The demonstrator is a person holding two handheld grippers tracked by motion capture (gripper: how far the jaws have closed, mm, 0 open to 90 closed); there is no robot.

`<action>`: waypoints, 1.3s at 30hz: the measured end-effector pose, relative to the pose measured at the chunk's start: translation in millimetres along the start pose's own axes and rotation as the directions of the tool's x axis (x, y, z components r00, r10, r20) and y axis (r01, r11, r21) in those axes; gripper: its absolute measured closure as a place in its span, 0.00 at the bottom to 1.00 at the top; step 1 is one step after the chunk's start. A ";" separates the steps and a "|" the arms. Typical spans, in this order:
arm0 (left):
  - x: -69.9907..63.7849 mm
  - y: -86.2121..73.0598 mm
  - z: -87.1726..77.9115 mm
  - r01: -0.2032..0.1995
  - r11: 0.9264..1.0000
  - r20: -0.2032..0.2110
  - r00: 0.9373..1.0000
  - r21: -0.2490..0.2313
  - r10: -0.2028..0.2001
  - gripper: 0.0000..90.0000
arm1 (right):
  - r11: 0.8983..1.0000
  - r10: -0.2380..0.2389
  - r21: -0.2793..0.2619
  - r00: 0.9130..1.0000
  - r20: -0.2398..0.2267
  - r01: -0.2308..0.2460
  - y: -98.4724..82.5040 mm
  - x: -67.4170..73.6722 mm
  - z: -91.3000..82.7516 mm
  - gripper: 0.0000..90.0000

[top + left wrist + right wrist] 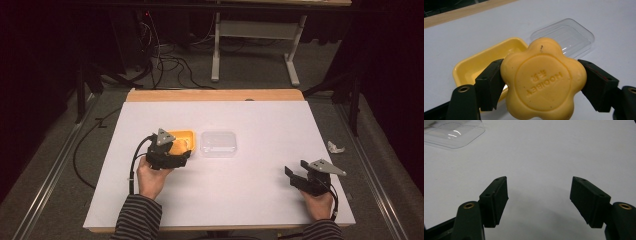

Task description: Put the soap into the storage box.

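Two tools work over the white counter [250, 180]: the left tool [543, 82] clamps a yellow flower-shaped soap [543, 80] between its jaws, held just above and in front of the yellow soap dish [481, 62]. A clear plastic lid [566, 37] lies on the counter just beside the dish. The right tool [539, 195] sits well apart near the counter's right front corner, jaws spread wide with nothing between them.
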State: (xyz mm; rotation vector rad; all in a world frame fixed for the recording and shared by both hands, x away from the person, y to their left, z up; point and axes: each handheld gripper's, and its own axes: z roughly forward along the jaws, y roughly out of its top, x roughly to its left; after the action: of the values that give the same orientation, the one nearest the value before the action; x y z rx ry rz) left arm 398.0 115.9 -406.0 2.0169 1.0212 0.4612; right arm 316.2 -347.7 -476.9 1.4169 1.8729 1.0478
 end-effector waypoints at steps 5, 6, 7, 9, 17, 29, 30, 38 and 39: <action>4.2 -0.1 1.6 0.018 1.000 -0.012 1.000 0.002 -0.018 0.29 | 1.000 -0.002 -0.001 1.000 0.000 0.002 0.0 -0.1 0.0 0.34; 4.0 -0.1 1.0 0.013 1.000 -0.015 1.000 0.001 -0.013 0.29 | 1.000 -0.002 -0.001 1.000 0.001 0.002 0.0 -0.1 0.0 0.34; 3.8 0.0 0.1 0.010 1.000 -0.016 1.000 0.001 -0.010 0.29 | 1.000 0.001 0.001 1.000 0.001 -0.001 0.0 0.0 0.1 0.34; 5.1 0.5 -2.1 0.010 1.000 -0.019 1.000 0.000 -0.010 0.29 | 1.000 0.001 0.001 1.000 0.001 -0.001 0.0 0.0 0.1 0.34; 13.4 7.4 -1.0 0.023 1.000 -0.039 0.999 0.000 -0.023 0.29 | 1.000 -0.003 -0.001 1.000 0.001 0.003 0.0 0.0 0.1 0.34; 21.9 13.9 11.4 0.051 0.999 -0.072 0.996 0.003 -0.050 0.29 | 1.000 0.002 -0.006 1.000 -0.004 -0.002 -0.1 -0.9 -0.3 0.34; 23.0 13.8 13.0 0.054 0.999 -0.076 0.996 0.005 -0.053 0.29 | 1.000 0.000 -0.004 1.000 -0.003 0.000 0.0 -0.6 -0.2 0.34; 31.0 13.1 23.6 0.075 0.997 -0.110 0.991 0.022 -0.072 0.29 | 1.000 -0.001 -0.001 1.000 -0.001 0.001 0.0 -0.5 0.1 0.34; 31.7 12.9 25.1 0.077 0.997 -0.113 0.991 0.024 -0.074 0.29 | 1.000 -0.001 -0.001 1.000 -0.002 0.001 0.0 -0.5 0.1 0.34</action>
State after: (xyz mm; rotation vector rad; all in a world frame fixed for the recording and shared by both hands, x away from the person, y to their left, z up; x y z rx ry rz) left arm 439.2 124.1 -412.0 1.9883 1.1749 0.5269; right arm 316.4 -348.2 -477.0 1.4151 1.8742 1.0497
